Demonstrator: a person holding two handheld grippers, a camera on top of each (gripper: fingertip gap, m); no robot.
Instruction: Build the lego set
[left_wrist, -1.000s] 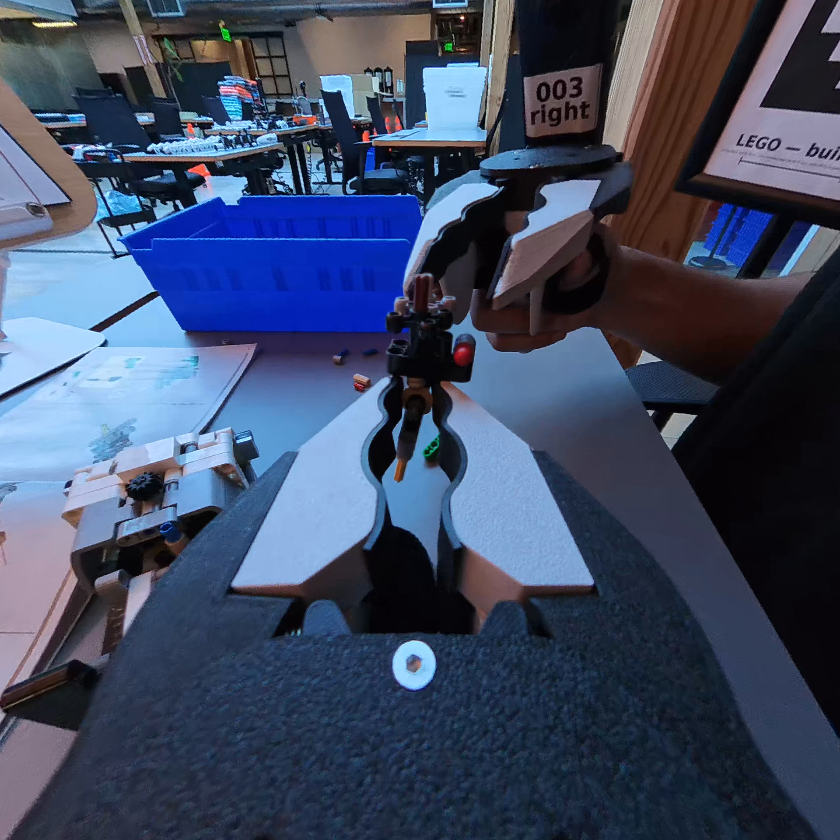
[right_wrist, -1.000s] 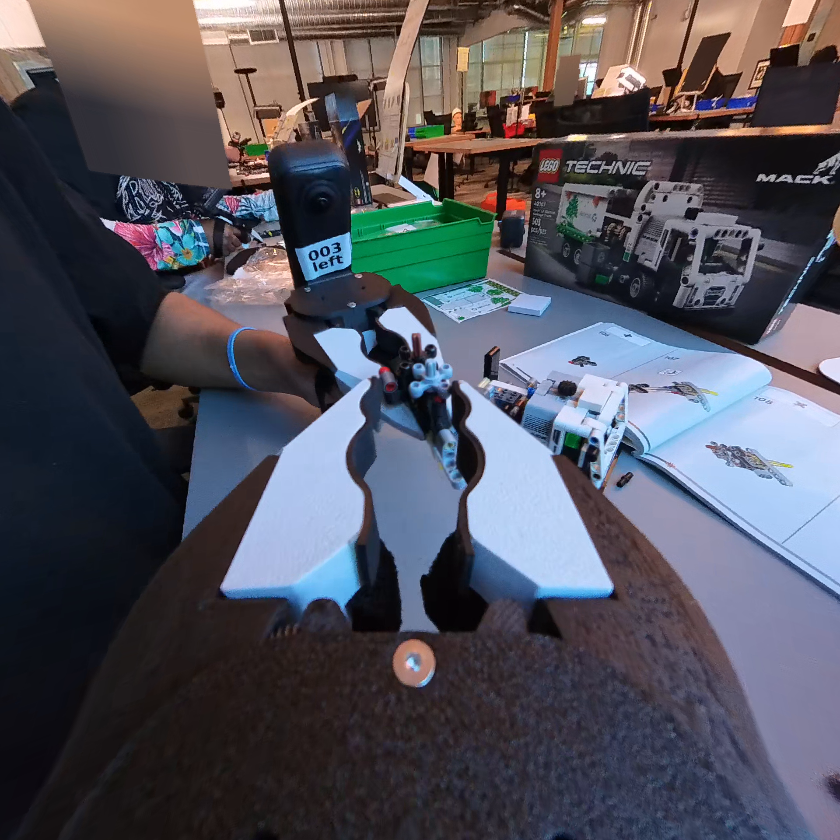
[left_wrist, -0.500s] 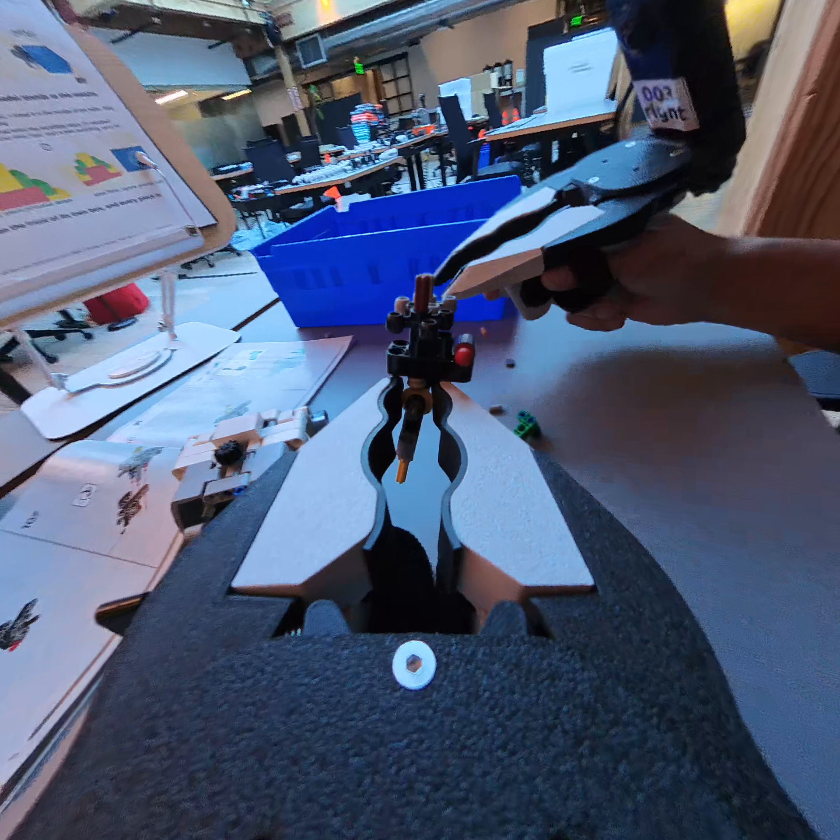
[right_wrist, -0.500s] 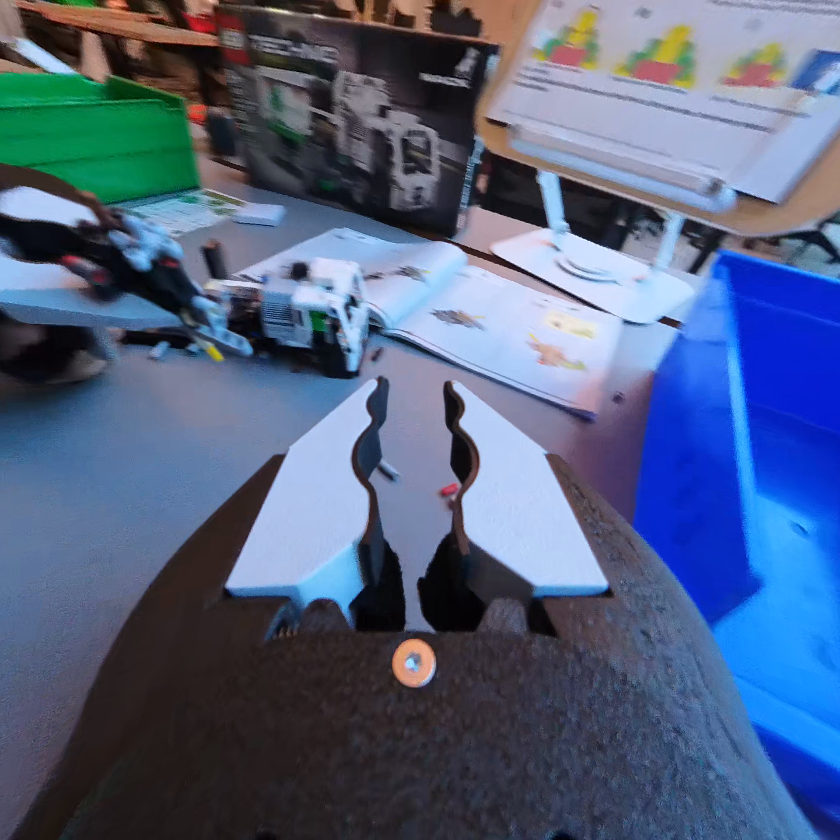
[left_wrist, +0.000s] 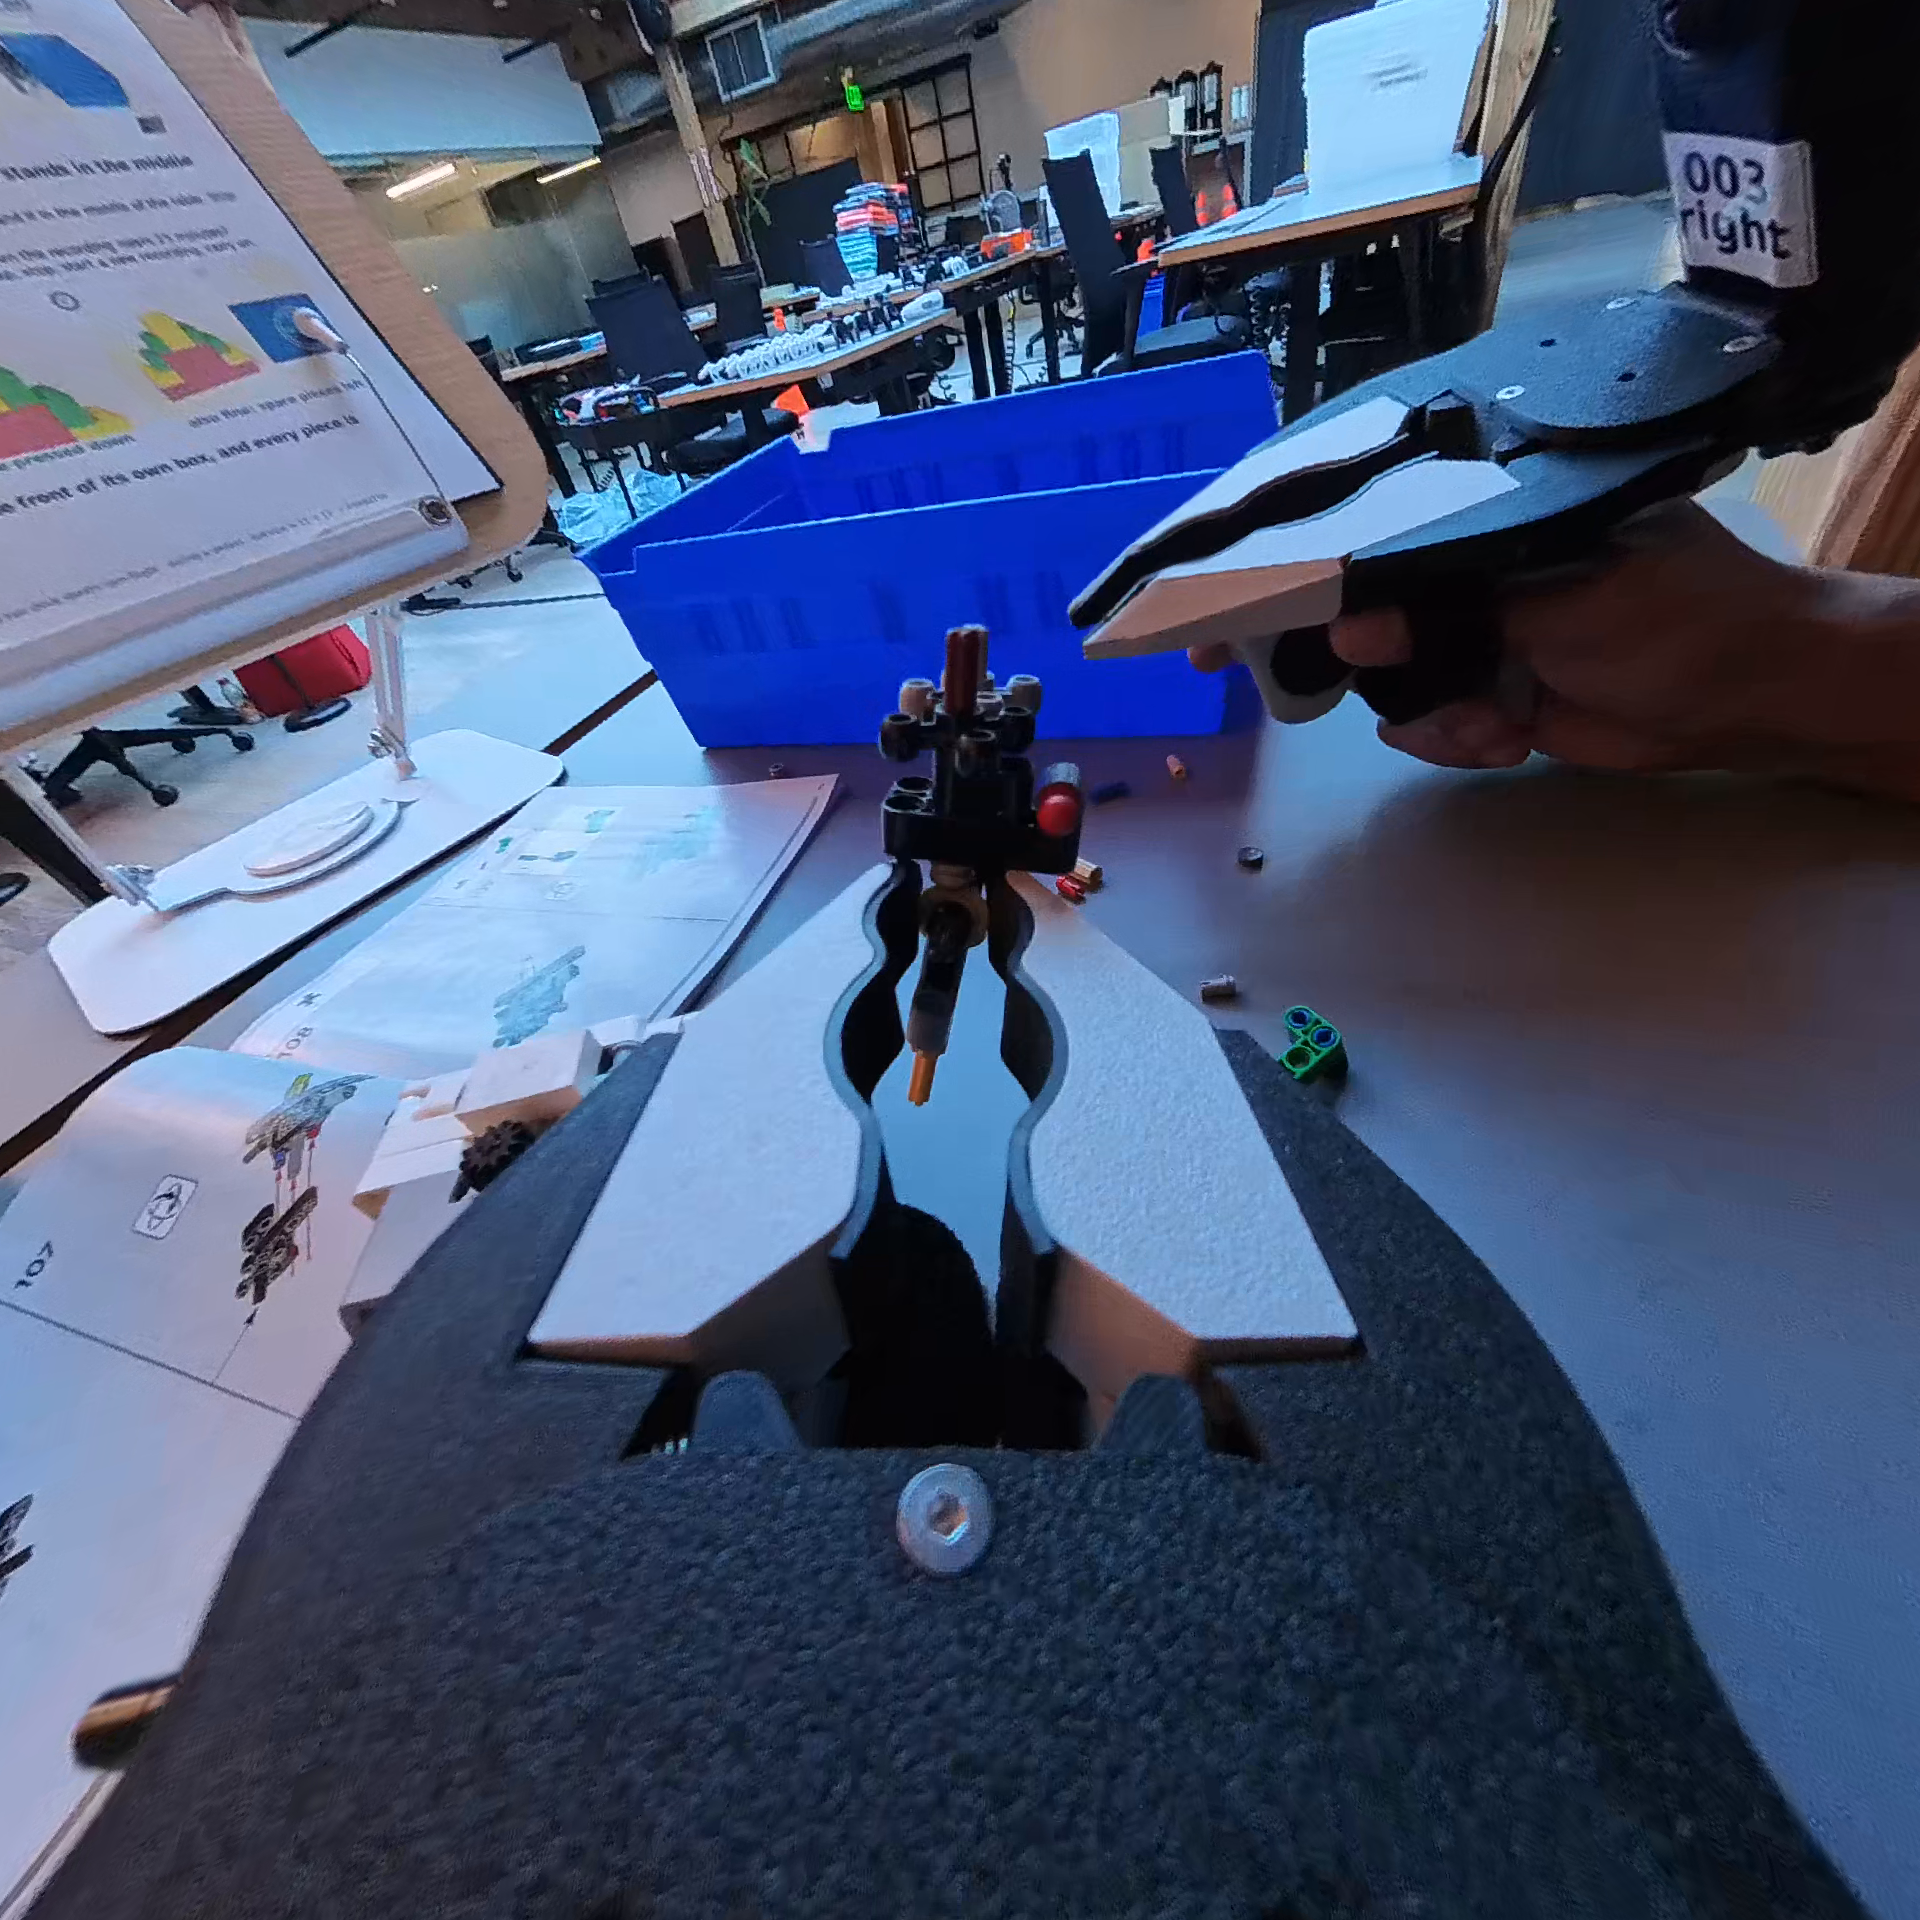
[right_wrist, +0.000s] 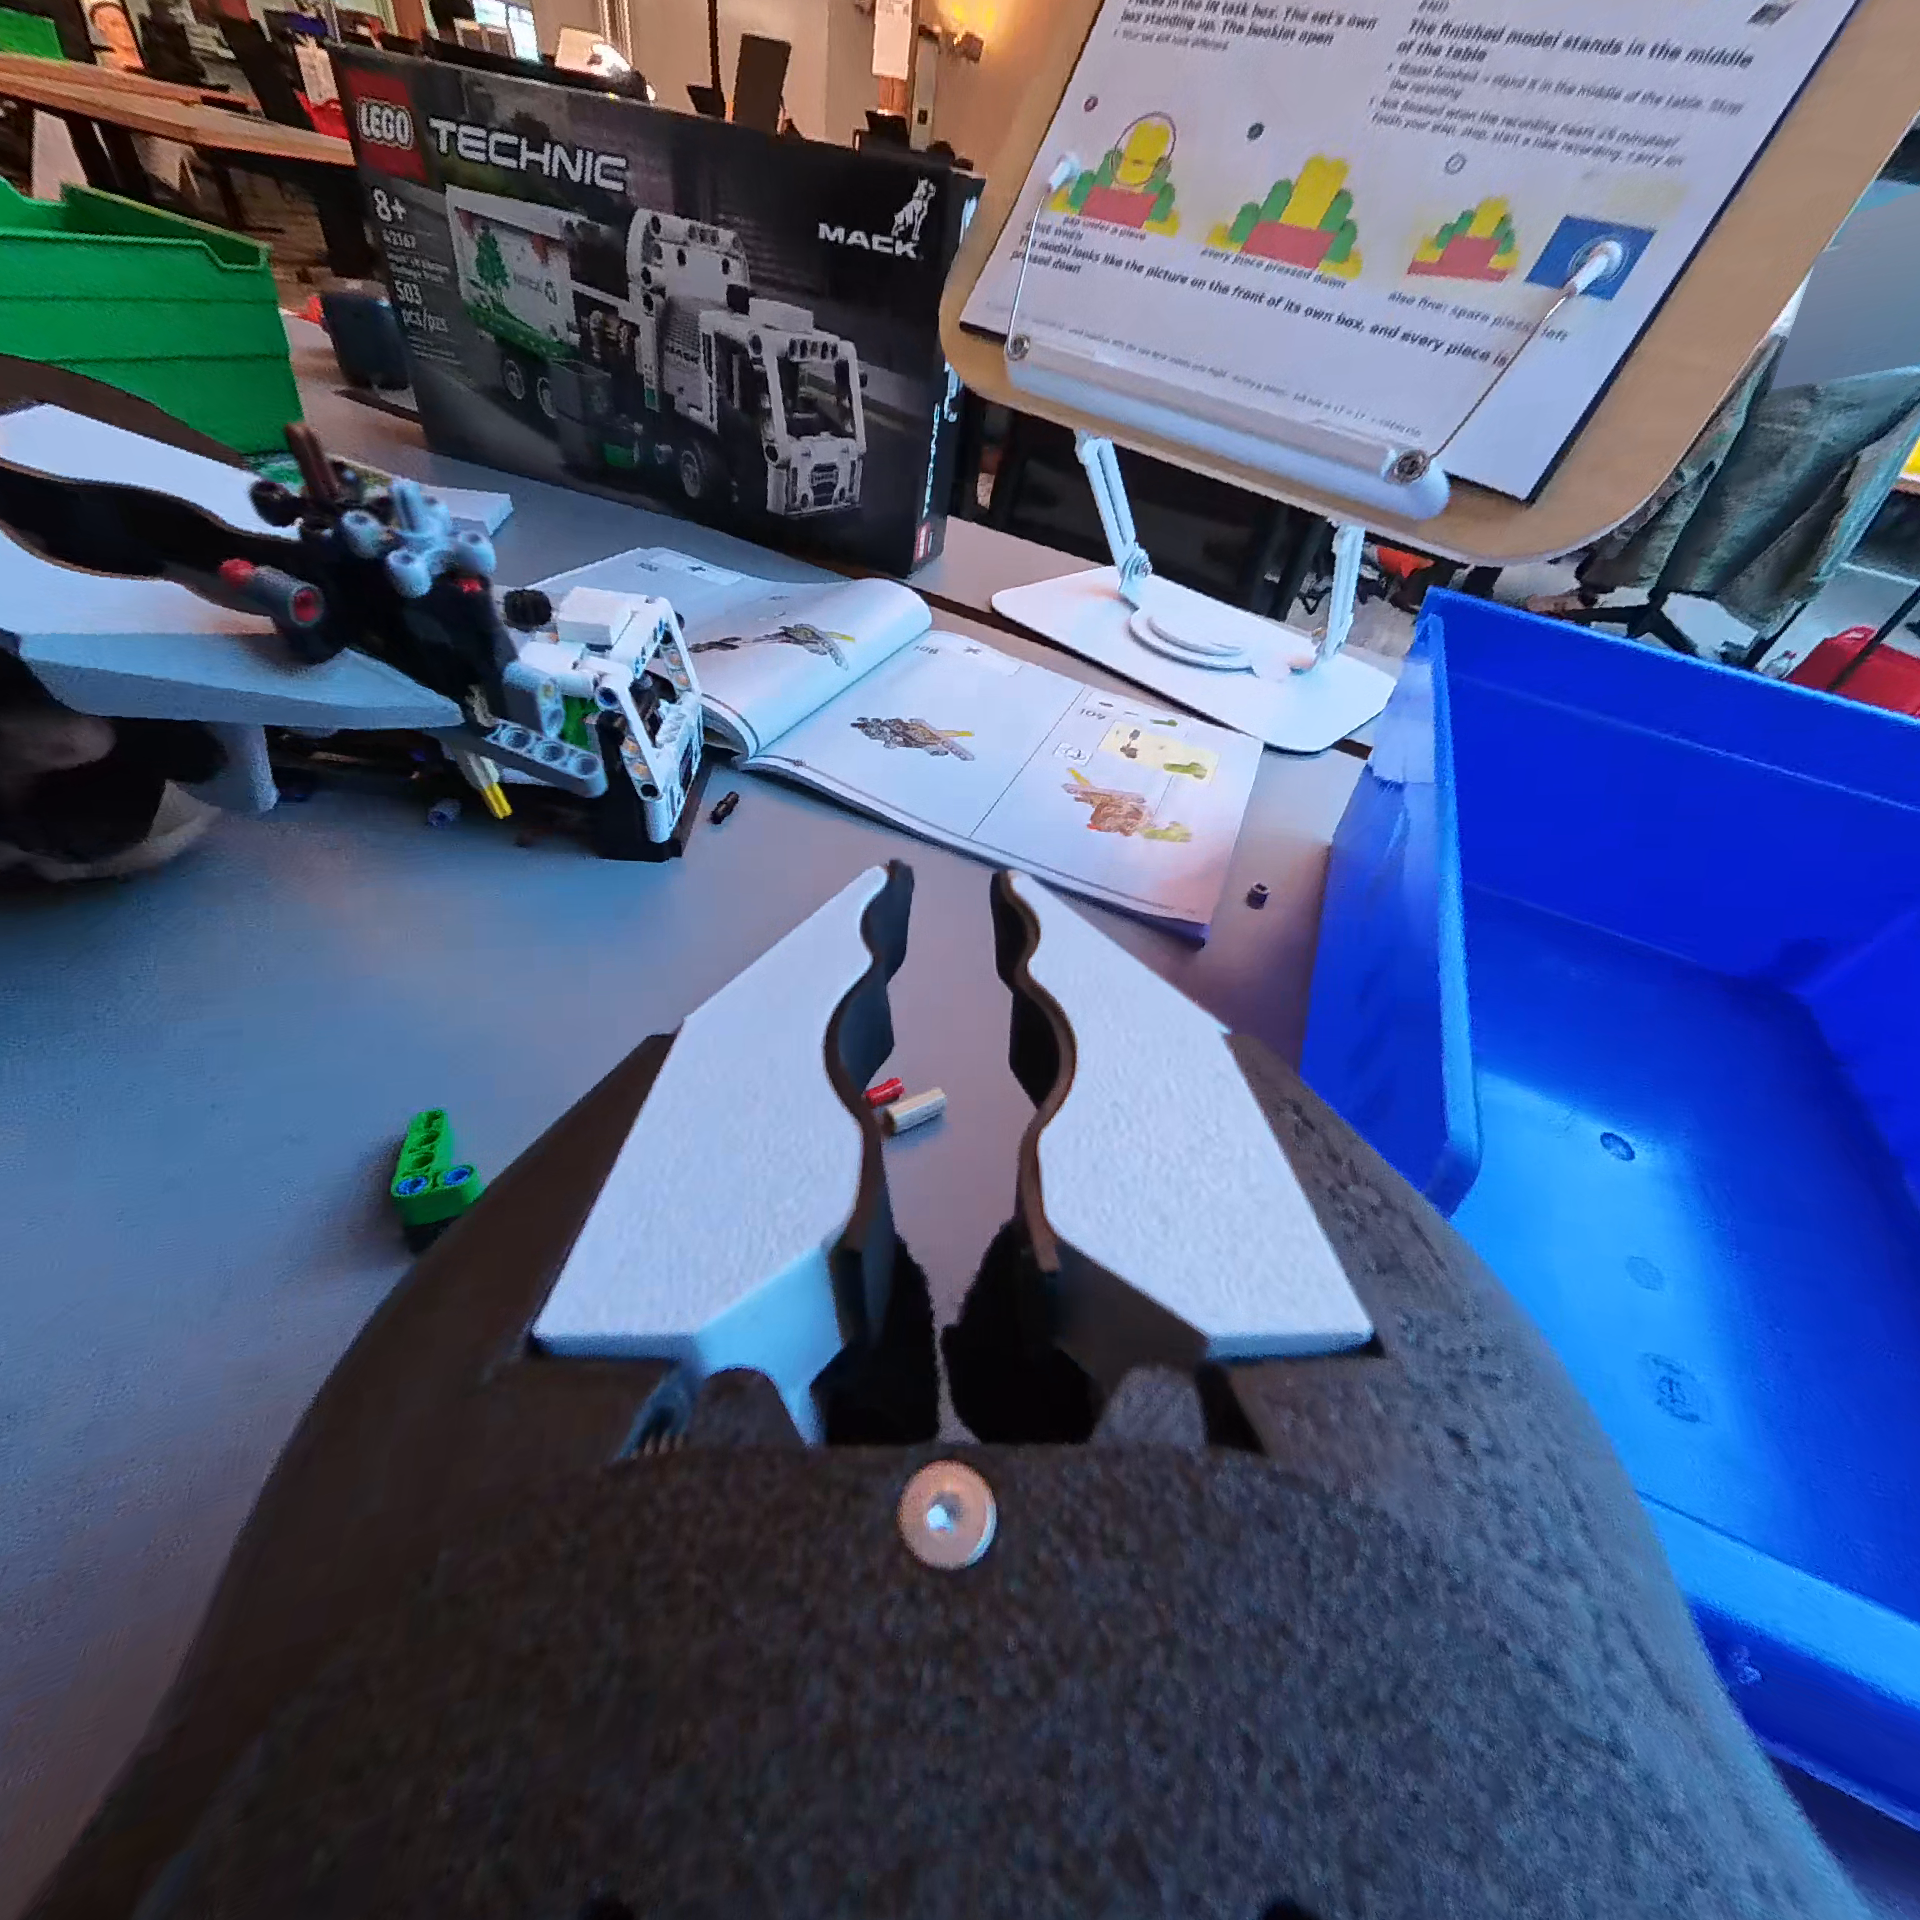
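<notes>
Grey bench (right_wrist: 187, 1039) carries everything; blue bin (right_wrist: 1662, 1039) at R edge in right wrist view, walls upright, interior mostly bare as far as visible; same bin at far side of bench in left wrist view (left_wrist: 935, 582).
Lego box (right_wrist: 665, 312), dark w/ truck picture, stands upright at back of bench; beside it a tilted board on white stand (right_wrist: 1434, 229) w/ printed sheet.
Open instruction booklet (right_wrist: 935, 727) lies flat between box and bin; partly built white truck model (right_wrist: 613, 707) sits on bench at booklet's L edge, touching or overlapping the page, can't tell which.
Left claw (left_wrist: 951, 894) clenched on black sub-assembly (left_wrist: 971, 790): black frame w/ red pin on side, dark-red axle up top, orange-tipped shaft hanging down between the fingers; held above bench, clear of surface.
Right claw (right_wrist: 945, 894) released, nothing between fingers, gap narrow; hovers over bench near the bin; in left wrist view it sits just R of and above the sub-assembly, apart from it.
Small loose parts: green angled beam (right_wrist: 431, 1169) on bench L of right claw; red pin (right_wrist: 883, 1091) and tan pin (right_wrist: 914, 1108) lie side by side, seen through right claw's gap; few more tiny pins scattered near the bin.
</notes>
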